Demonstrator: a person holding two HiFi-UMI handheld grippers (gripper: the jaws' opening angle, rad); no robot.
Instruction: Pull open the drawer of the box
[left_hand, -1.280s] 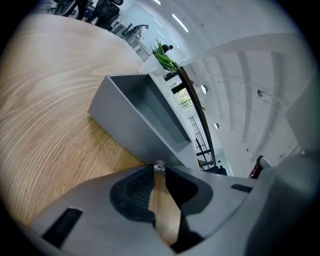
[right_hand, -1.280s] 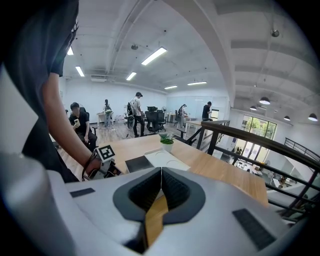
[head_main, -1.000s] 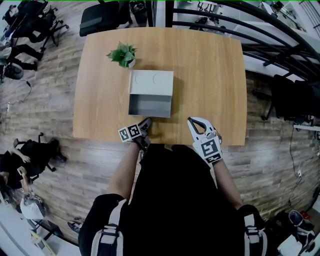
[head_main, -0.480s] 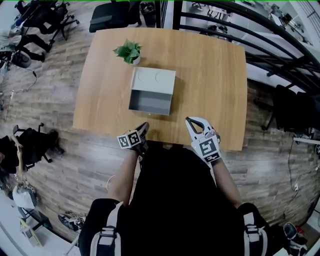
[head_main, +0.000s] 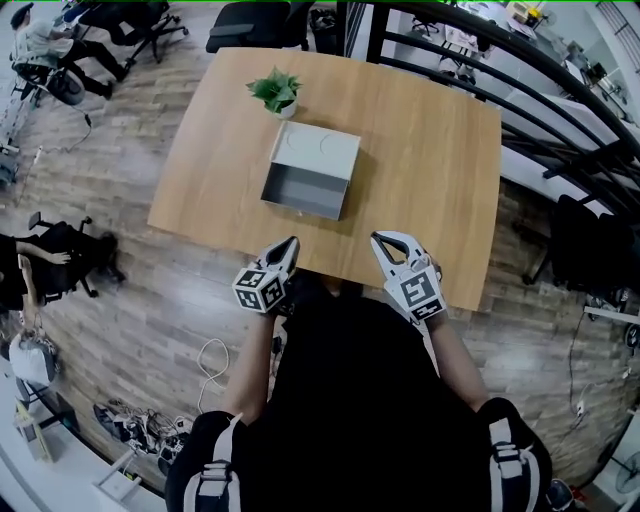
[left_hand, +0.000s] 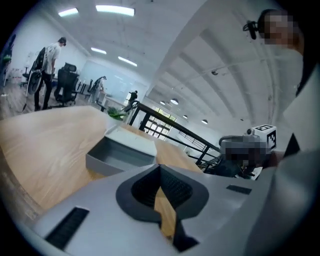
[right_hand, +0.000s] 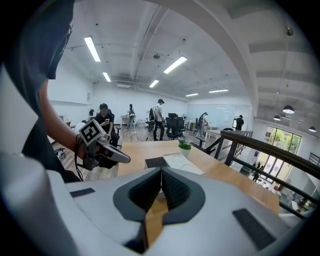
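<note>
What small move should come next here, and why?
Probably none on the drawer: it already stands pulled out of the box, and the left tongs and right tongs are shut and empty, short of it. Lowering both to rest seems apt.

Wood-plank floor (head_main: 120, 330), pale wooden table (head_main: 430, 150), black railing (right_hand: 260, 145), black office chair (head_main: 245, 22), ceiling strip lights (right_hand: 92, 48)

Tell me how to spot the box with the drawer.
Look at the light wooden table. Near its middle sits a flat grey rectangular box, beside a small green potted plant. Only it is grey, and its drawer stands open toward the person.
</note>
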